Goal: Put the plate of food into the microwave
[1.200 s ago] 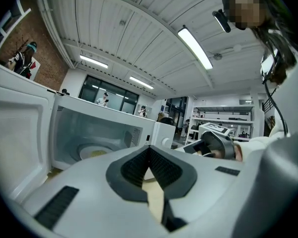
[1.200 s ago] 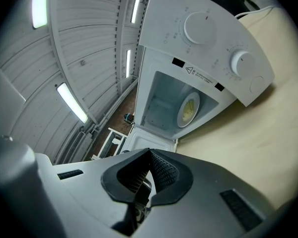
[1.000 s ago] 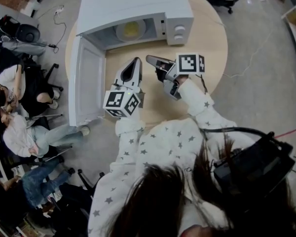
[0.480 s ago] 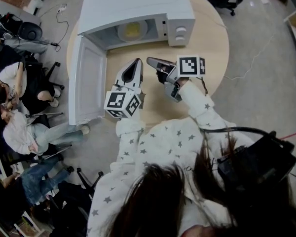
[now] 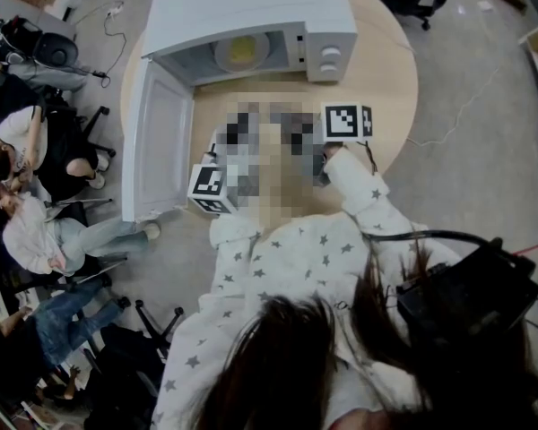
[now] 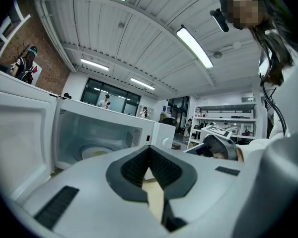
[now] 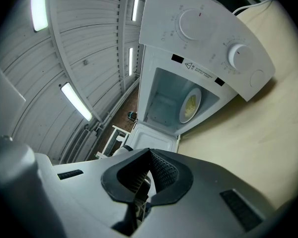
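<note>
Well off to the left, several people (image 5: 45,240) sit on the floor beyond the bench, bunched too close to count surely. Next comes the one microwave door (image 5: 157,146), swung fully open toward the left over the edge of the single round wooden bench (image 5: 377,70). One white microwave (image 5: 251,7) stands at the far side of the bench with its cavity facing the wearer. The one plate of food (image 5: 240,53) lies flat inside that cavity on the turntable, with a yellow heap in its middle. It is touched by neither claw.

The left claw (image 6: 150,150) hangs over the bench in front of the open cavity. Its two pads are pressed together at the tips with nothing between them. Its marker cube (image 5: 211,188) shows near the door's lower corner. Two round dials (image 5: 327,59) sit one above the other on the control panel at the microwave's right end.

The right claw (image 7: 150,152) hangs over the bench below that panel. Its two pads are likewise pressed together and carry nothing. Its marker cube (image 5: 347,121) sits just in front of the dials, and two star-printed sleeves (image 5: 278,258) lead back from the claws.
</note>
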A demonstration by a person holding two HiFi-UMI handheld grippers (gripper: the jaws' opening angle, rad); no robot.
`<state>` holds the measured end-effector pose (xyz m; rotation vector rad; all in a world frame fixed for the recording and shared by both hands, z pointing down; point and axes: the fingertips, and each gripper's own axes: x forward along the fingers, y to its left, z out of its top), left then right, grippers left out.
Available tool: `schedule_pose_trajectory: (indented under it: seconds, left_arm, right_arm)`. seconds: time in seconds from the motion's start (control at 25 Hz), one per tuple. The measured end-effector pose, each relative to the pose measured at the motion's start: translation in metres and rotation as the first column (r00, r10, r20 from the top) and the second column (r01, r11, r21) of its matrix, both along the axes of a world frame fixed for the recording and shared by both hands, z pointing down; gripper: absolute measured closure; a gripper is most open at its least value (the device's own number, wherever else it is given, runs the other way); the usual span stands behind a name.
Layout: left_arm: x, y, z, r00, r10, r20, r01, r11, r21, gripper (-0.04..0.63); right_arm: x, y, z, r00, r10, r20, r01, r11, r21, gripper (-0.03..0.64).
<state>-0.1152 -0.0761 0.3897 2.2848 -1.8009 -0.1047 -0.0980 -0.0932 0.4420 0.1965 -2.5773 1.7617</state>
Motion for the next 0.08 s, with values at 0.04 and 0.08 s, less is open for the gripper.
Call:
schedule_pose_trajectory:
  seconds: [0.04, 0.08]
  left_arm:
    - [-0.0004, -0.0005, -0.0003, 1.0, -0.002, 0.001, 0.002, 1.0, -0.001, 0.594]
    - [-0.0008, -0.0009, -0.0005, 1.0, -0.004, 0.002, 0.004, 1.0, -0.002, 0.594]
  right_arm:
    - [0.0007, -0.0003, 0.0005, 1.0, 0.001, -0.004, -0.001, 1.0, -0.005, 0.611]
    - [0.0015, -0.0006, 0.0012, 1.0, 0.003, -0.01, -0.003, 1.0, -0.011, 0.611]
